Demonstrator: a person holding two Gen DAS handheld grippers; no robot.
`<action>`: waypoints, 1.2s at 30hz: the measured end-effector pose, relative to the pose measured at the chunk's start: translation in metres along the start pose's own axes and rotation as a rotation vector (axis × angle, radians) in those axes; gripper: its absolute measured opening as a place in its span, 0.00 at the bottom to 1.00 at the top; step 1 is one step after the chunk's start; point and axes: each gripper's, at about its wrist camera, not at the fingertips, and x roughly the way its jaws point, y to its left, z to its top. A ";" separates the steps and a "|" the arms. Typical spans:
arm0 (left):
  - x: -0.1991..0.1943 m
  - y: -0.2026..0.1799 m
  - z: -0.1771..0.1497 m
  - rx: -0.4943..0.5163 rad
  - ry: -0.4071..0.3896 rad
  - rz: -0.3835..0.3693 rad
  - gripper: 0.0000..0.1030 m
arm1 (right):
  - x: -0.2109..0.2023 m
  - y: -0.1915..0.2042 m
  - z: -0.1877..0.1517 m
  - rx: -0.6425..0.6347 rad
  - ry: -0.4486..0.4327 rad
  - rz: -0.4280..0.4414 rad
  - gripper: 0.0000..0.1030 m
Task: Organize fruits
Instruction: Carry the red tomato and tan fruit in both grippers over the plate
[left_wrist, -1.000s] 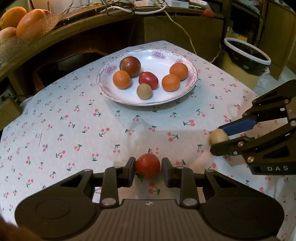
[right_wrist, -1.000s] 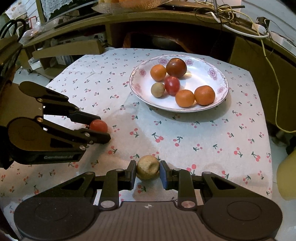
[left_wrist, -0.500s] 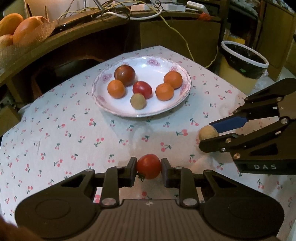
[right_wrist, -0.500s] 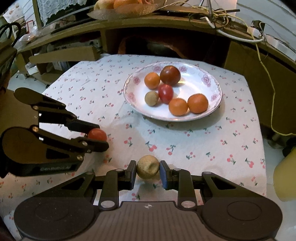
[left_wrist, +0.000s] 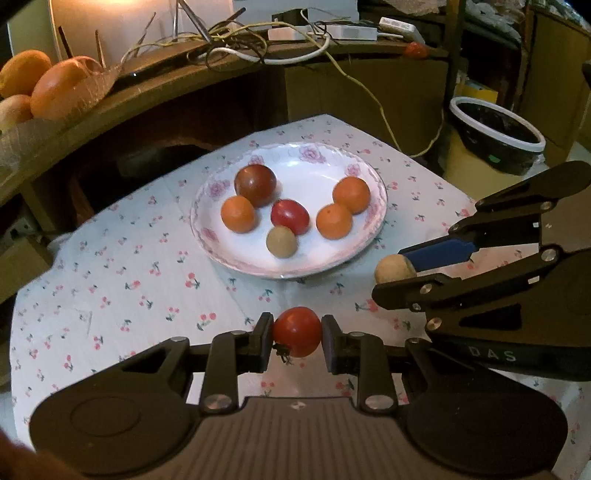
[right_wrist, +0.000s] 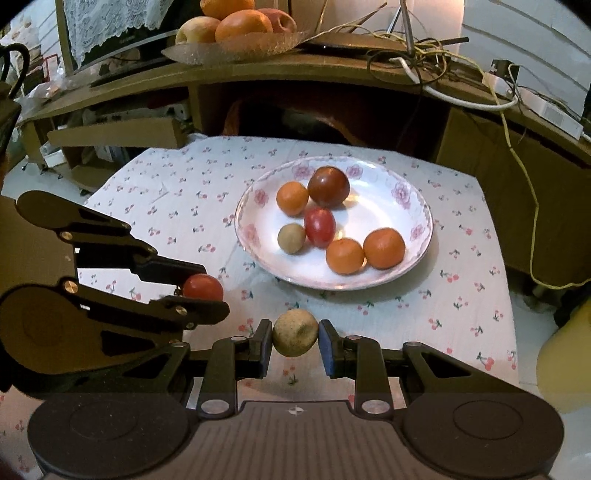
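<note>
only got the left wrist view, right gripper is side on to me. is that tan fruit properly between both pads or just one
observer: Both. In the right wrist view the right gripper has a blue pad pressed on each side of the tan fruit, which sits centred.
operator: and my tomato from the side
observer: The red tomato sits near the fingertips of the left gripper, between both fingers.
operator: anything off the table's far left
observer: A cardboard box stands just beyond that corner of the table.
</note>
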 end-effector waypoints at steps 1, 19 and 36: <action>0.000 0.000 0.001 -0.005 -0.002 0.000 0.32 | 0.000 -0.001 0.002 0.001 -0.004 -0.004 0.27; 0.003 -0.001 0.028 -0.007 -0.048 0.039 0.31 | -0.002 -0.020 0.020 0.060 -0.055 -0.050 0.28; 0.022 0.020 0.046 -0.065 -0.059 0.041 0.31 | 0.016 -0.035 0.042 0.113 -0.074 -0.037 0.29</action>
